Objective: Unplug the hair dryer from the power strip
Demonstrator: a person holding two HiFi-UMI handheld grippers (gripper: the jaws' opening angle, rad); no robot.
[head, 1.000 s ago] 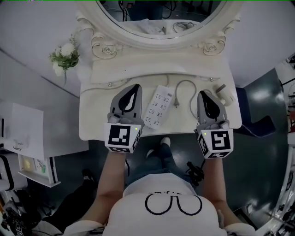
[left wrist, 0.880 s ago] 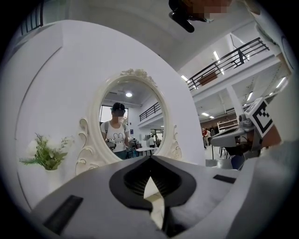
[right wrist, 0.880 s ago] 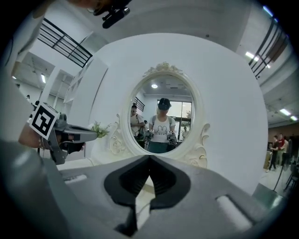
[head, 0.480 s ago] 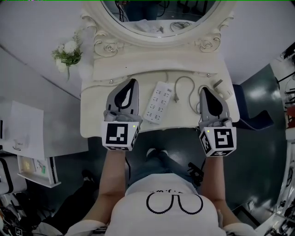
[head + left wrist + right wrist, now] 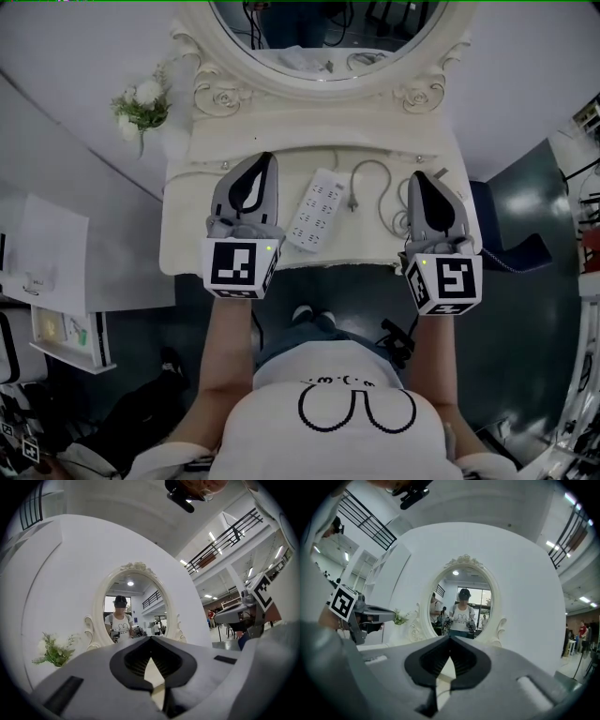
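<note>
Left gripper (image 5: 266,159): held over the near left part of the table (image 5: 187,255), pointing towards the mirror (image 5: 328,42). Its own view shows the jaws closed, tips met, nothing between them. Empty.

Right gripper (image 5: 418,176): held over the near right part of the table, pointing the same way, roughly level with the left one. Its own view shows the jaws closed, tips met, nothing between them. Empty.

Strip (image 5: 316,209): white, lying flat on the table between the two grippers, nearer the left one, just right of its jaws, set at a slant. No plug is seen in its sockets from the head view.

Plug (image 5: 354,202): lying on the table just right of the strip's far end, apart from it, left of the right gripper.

Cord (image 5: 373,167): arcs from the plug away from the person, then bends back towards the right gripper and passes from sight beside its left flank.

Dryer (image 5: 439,173): only a small grey part shows, just right of the right gripper's tip; the rest is hidden beneath that gripper.

Beyond both tips: the oval mirror in a carved white frame, reflecting the person. Flowers (image 5: 141,101) stand far left of the left gripper, beside the frame.
</note>
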